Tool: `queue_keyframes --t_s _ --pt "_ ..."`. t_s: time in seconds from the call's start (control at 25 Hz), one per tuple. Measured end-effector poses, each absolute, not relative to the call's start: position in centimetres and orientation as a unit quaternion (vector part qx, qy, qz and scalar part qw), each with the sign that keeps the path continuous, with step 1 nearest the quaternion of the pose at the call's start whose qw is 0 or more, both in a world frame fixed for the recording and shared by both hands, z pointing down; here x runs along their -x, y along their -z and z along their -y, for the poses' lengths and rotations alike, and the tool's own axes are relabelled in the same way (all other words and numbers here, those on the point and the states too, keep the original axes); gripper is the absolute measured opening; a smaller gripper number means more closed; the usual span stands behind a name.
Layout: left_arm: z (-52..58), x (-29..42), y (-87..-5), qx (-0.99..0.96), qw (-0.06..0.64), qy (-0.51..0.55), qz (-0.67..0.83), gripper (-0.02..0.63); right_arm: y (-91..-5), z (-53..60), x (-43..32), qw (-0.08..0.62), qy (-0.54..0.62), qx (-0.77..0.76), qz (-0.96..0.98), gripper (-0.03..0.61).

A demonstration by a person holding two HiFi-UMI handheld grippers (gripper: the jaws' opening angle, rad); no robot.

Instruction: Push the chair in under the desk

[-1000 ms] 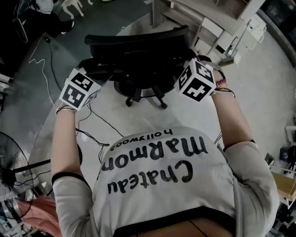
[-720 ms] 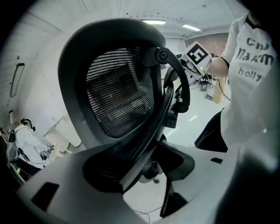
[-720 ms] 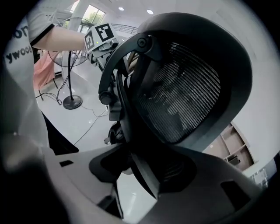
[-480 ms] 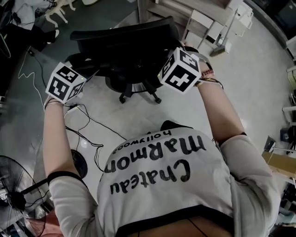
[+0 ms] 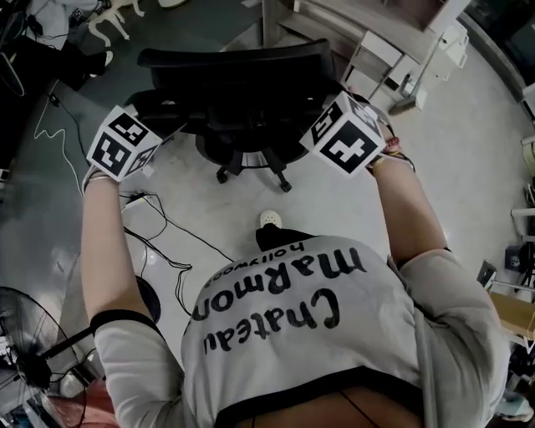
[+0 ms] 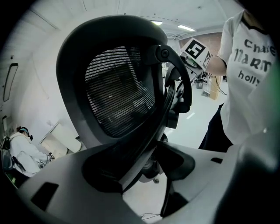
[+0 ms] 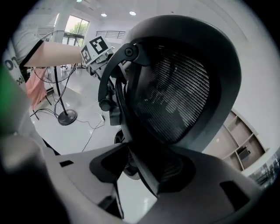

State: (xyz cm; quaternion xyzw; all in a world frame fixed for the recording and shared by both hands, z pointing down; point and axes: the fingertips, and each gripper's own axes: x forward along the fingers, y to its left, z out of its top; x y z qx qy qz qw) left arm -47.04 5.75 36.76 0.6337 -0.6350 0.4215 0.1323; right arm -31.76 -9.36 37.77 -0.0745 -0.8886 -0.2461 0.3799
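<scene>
A black mesh-backed office chair (image 5: 238, 79) stands on the pale floor with its back toward me and the wooden desk (image 5: 334, 21) just beyond it. My left gripper (image 5: 138, 134) is shut on the left edge of the backrest (image 6: 118, 96), and the frame runs between its jaws (image 6: 144, 164). On the right edge of the backrest (image 7: 175, 96) my right gripper (image 5: 334, 125) is shut, and its jaws (image 7: 140, 168) have just closed a little further on the frame. Both marker cubes hide the fingertips in the head view.
The chair's wheeled base (image 5: 251, 167) rests on the floor. Loose cables (image 5: 159, 226) trail at the left, and a floor fan (image 5: 25, 351) stands at lower left. White shelving (image 5: 384, 54) sits right of the desk. My shoe (image 5: 269, 219) is behind the chair.
Both grippers have travelled forward with the backrest, carrying the chair toward the desk. A shoe has stepped into view behind the chair base.
</scene>
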Motion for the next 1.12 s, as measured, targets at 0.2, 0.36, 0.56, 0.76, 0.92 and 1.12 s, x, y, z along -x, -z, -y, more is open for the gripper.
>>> queue_keyframes --t_s 0.2,0.36,0.56,0.76,0.92,1.12 --pt "-4.8 50.4 -36.5 -0.651 0.126 -0.420 0.620 0.255 -37.4 9.7 34.5 0.384 0.228 0.086 0.891 0.212" --pt "-3.1 56.6 -36.9 -0.663 0.126 -0.424 0.604 0.255 -37.6 10.7 40.0 0.395 0.200 0.081 0.893 0.199" --pt "-2.0 60.7 -36.5 -0.675 0.110 -0.426 0.592 0.255 -37.1 11.0 43.5 0.393 0.216 0.057 0.892 0.195" --pt "-1.8 60.5 -36.4 -0.683 0.104 -0.429 0.582 0.255 -37.1 10.8 43.0 0.395 0.216 0.050 0.891 0.195" --pt "-1.6 60.7 -36.4 -0.694 0.099 -0.431 0.569 0.253 -37.4 10.7 42.9 0.400 0.214 0.034 0.890 0.195" --pt "-1.1 61.4 -36.6 -0.707 0.086 -0.432 0.554 0.249 -37.7 10.6 43.3 0.406 0.194 -0.002 0.893 0.196"
